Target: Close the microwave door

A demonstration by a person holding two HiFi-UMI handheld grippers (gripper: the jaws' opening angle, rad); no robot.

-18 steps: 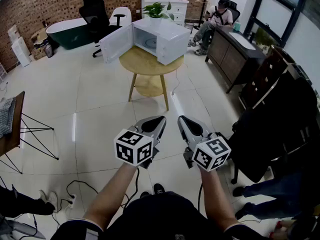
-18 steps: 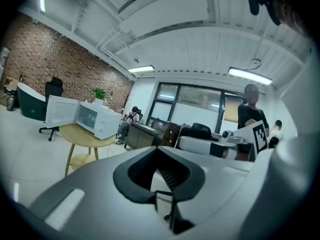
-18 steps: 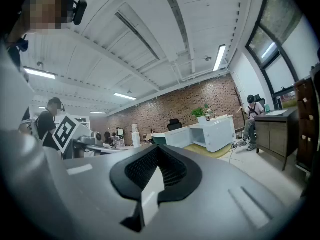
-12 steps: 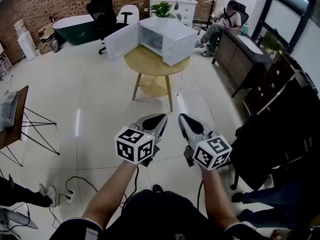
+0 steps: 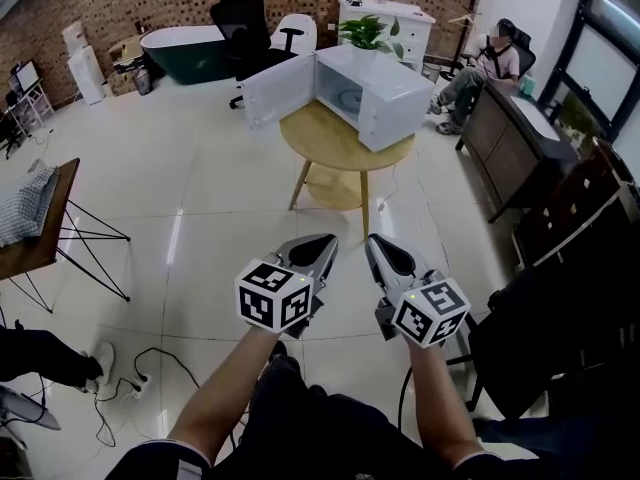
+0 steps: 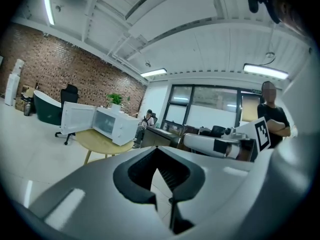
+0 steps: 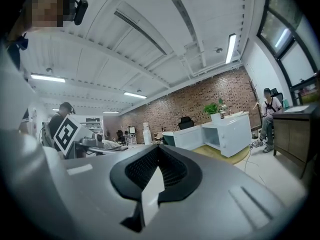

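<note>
I hold the left tongs (image 5: 323,239) and right tongs (image 5: 373,240) low and side by side, each pinched closed on nothing, because the microwave (image 5: 385,88) sits well away at the far side of the room, out of reach. It is a boxy white thing on a round, pale wooden desk (image 5: 335,140) with slim splayed legs. Its flat door (image 5: 278,90) hangs wide to the left, so I judge a plain push on that smooth panel should do.
</note>
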